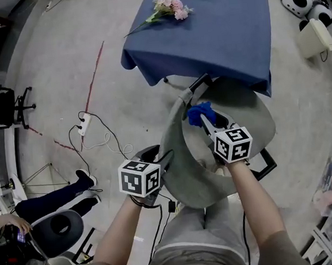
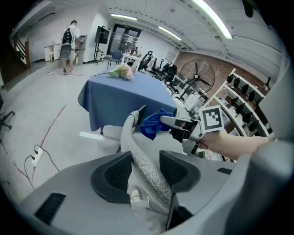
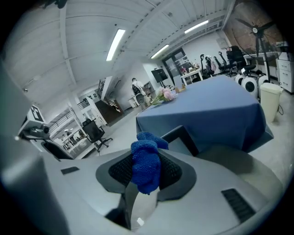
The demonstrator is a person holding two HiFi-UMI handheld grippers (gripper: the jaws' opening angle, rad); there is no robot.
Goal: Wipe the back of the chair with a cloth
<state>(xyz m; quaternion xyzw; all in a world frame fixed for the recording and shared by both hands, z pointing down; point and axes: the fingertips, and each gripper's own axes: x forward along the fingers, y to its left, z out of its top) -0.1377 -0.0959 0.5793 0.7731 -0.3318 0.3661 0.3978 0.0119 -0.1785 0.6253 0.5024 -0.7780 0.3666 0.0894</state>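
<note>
The grey office chair's curved back (image 1: 179, 156) stands right in front of me, its seat (image 1: 248, 113) facing the table. My left gripper (image 1: 157, 160) sits over the back's top rim (image 2: 133, 147), and in the left gripper view (image 2: 144, 170) both pads rest against the meshy rim. My right gripper (image 1: 206, 121) reaches over the seat side, shut on a bunched blue cloth (image 1: 200, 113). The cloth (image 3: 146, 165) hangs between the right jaws (image 3: 146, 173). In the left gripper view the cloth (image 2: 154, 123) is just beyond the rim.
A table with a blue cover (image 1: 221, 32) stands just past the chair, pink flowers (image 1: 169, 7) on it. A power strip with cables (image 1: 84, 124) lies on the floor at left. Another chair (image 1: 62, 227) and a seated person's legs (image 1: 56, 196) are at lower left.
</note>
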